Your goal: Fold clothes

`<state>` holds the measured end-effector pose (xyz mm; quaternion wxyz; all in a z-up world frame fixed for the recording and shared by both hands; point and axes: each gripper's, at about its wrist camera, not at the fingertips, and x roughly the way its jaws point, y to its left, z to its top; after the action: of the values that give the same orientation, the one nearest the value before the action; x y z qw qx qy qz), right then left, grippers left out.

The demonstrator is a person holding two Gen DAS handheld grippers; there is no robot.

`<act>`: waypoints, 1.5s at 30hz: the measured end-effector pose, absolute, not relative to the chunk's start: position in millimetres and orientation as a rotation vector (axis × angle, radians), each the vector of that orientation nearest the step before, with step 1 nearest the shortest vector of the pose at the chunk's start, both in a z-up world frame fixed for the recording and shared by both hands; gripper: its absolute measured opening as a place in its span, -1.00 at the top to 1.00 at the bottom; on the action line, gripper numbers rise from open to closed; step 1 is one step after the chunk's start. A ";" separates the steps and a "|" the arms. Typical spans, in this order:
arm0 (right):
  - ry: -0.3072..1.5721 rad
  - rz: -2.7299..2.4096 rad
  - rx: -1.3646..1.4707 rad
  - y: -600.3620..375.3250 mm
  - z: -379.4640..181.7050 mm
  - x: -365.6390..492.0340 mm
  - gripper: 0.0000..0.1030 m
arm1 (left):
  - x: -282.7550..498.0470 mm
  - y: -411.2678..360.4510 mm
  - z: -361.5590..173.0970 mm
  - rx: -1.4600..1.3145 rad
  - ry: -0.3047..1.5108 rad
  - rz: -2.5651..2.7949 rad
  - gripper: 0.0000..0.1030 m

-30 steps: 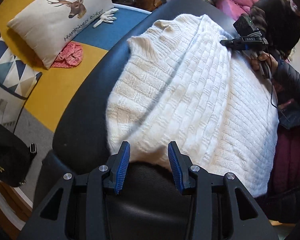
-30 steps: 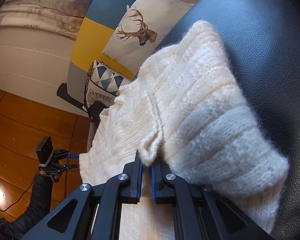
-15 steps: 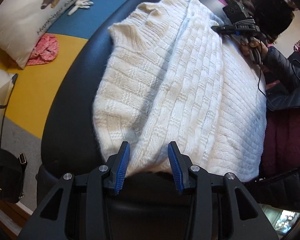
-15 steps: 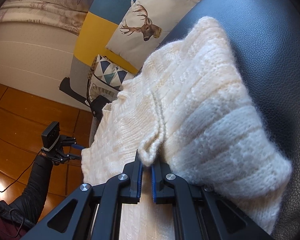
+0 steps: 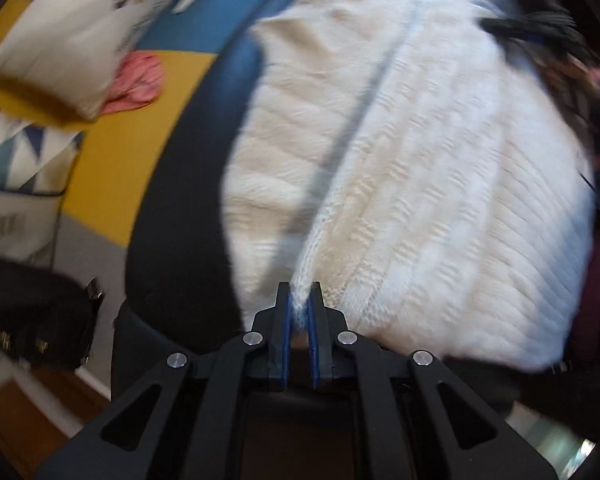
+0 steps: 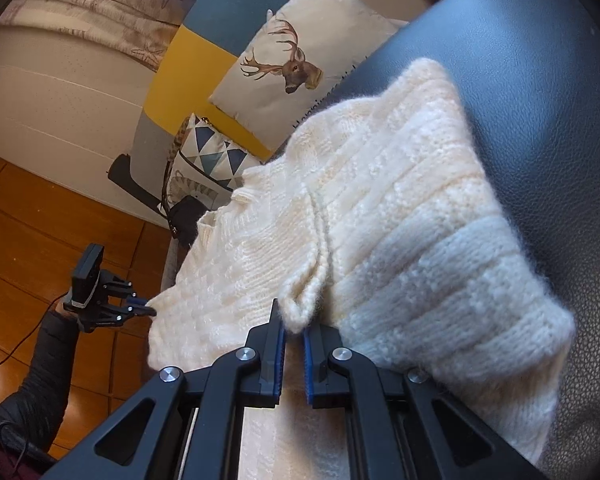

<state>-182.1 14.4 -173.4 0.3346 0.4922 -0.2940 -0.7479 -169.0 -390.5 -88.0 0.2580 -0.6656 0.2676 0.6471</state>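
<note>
A white knit sweater lies spread over a black leather seat. My left gripper points down at the sweater's near hem. Its jaws are closing, and the blue pads pinch a tuft of the knit edge. In the right wrist view the sweater covers the same seat. My right gripper has a small fold of the sweater's edge between its tips, and its jaws are opening slightly. The left gripper also shows at the far hem. The right gripper is a blur at the far corner.
A deer-print pillow and a pink cloth lie on the yellow and blue sofa beside the seat. A triangle-pattern pillow and a black bag sit lower down. Wooden floor lies beyond.
My left gripper came down onto the near hem and its jaws went from wide apart to pinching the knit. The right gripper kept still, with the fold between its tips.
</note>
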 end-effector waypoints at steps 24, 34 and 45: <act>-0.772 -1.989 1.307 15.9 -180.0 -178.1 0.91 | 12.1 -437.4 -135.5 -1.156 -1.620 2.065 -0.02; -0.765 -1.991 1.293 15.2 -179.2 -179.3 0.91 | 22.6 -445.6 -168.8 -0.766 -2.181 2.090 -0.07; -0.707 -2.037 1.258 13.9 -177.1 -175.7 0.91 | 37.8 -430.7 -145.8 -0.688 -2.209 2.534 0.88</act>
<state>-175.7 13.9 -177.1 0.3169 0.4780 -0.2686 -0.7739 37.8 -430.7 -145.8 -0.1445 -0.1984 -0.6370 0.7307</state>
